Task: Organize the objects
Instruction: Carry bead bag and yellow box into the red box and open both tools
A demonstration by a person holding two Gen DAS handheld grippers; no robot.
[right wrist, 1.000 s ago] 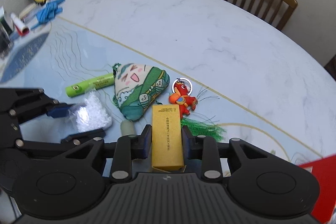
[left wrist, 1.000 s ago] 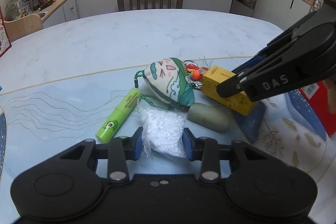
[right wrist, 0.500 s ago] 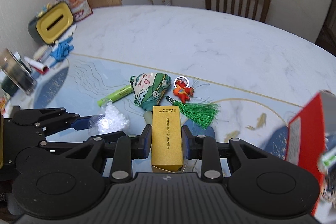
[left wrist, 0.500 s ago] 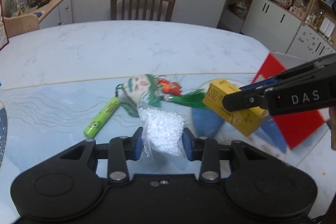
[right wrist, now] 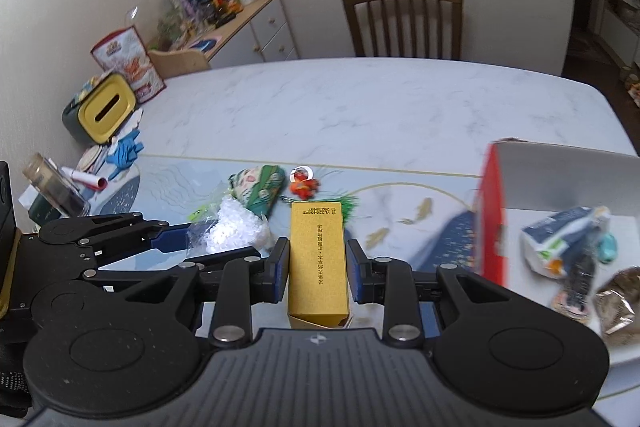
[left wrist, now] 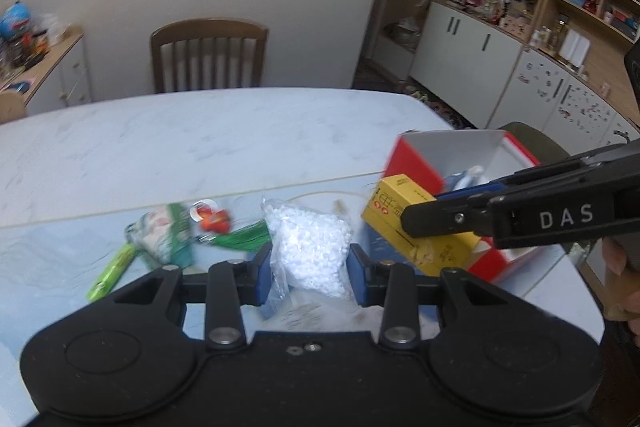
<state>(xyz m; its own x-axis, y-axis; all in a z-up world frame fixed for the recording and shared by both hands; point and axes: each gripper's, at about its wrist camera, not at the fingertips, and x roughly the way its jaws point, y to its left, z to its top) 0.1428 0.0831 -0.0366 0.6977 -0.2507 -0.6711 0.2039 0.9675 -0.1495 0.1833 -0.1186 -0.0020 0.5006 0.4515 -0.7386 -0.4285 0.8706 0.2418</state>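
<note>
Both grippers have lifted toward the red box (right wrist: 494,211): left gripper (left wrist: 310,263) fingers clamp the bead bag (left wrist: 310,251), right gripper (right wrist: 318,263) fingers clamp the yellow carton (right wrist: 318,255). Neither is boxed yet; pouch (right wrist: 260,187), keychain (right wrist: 304,185) and green tube (left wrist: 112,269) remain on the desk (right wrist: 360,107).

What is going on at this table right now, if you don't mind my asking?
A person is tidying loose items with tongs in each hand. The left tongs grip a bag of white beads; the right tongs grip a yellow box. Both are lifted near an open red box that already holds a few packets. A pouch, an orange keychain and a green tube are on the table.
</note>
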